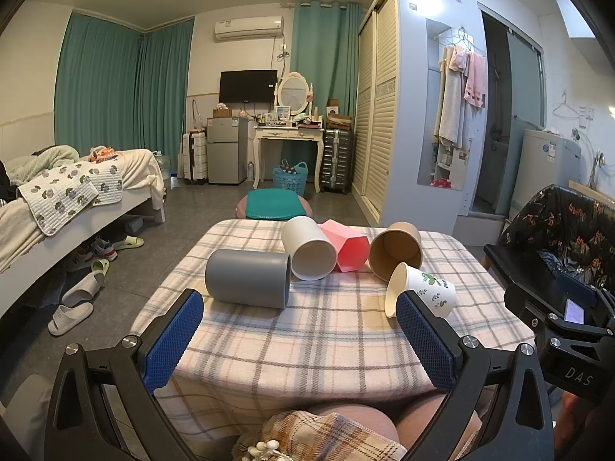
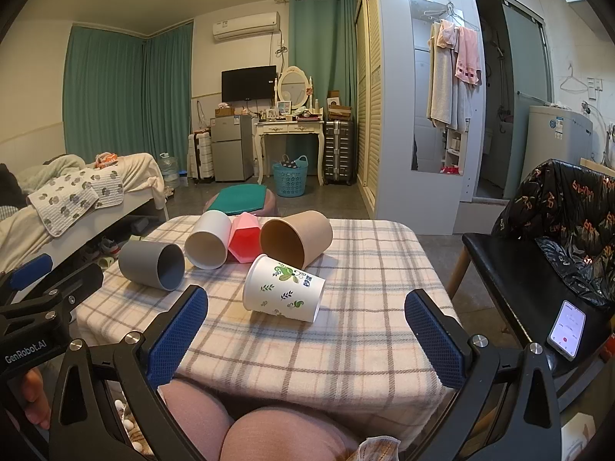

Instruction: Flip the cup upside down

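Several cups lie on their sides on the plaid-covered table (image 1: pixel 307 338): a grey cup (image 1: pixel 248 278) (image 2: pixel 152 265), a white cup (image 1: pixel 307 247) (image 2: pixel 207 240), a pink faceted cup (image 1: pixel 344 246) (image 2: pixel 244 242), a brown paper cup (image 1: pixel 396 249) (image 2: pixel 298 236) and a white paper cup with green leaf print (image 1: pixel 423 290) (image 2: pixel 284 288). My left gripper (image 1: pixel 300 303) is open and empty, above the table's near part, behind the grey cup. My right gripper (image 2: pixel 307 305) is open and empty, with the leaf-print cup just beyond its fingertips.
A black chair (image 2: pixel 538 269) with a patterned bag and a phone (image 2: pixel 568 329) stands right of the table. A bed (image 1: pixel 57 207) is at the left, with slippers (image 1: pixel 73 307) on the floor. A pouf (image 1: pixel 275 203) sits past the table's far edge. My knees (image 2: pixel 269 430) are below.
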Available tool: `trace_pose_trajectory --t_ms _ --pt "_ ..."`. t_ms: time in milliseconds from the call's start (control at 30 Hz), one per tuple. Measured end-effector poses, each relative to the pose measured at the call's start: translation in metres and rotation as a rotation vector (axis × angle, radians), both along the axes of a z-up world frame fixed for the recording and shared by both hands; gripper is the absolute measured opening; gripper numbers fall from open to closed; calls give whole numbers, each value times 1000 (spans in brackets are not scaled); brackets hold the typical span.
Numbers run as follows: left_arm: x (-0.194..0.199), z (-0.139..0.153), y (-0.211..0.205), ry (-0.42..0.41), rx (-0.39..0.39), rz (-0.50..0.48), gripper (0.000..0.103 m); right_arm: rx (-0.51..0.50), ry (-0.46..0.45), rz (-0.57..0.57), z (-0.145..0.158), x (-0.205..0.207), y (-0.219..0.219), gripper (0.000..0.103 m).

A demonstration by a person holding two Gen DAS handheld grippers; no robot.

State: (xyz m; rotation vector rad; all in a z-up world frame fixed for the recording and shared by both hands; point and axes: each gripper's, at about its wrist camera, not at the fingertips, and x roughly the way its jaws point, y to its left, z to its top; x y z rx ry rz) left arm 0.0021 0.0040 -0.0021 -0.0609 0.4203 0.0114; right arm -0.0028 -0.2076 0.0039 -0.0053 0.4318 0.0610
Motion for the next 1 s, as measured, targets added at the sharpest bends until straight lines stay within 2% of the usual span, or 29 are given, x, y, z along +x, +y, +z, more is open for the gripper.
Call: trace_pose_trajectory --t_ms 1000 --pt "-3 -5 2 6 -2 3 103 2 6 -1 -1 1 1 103"
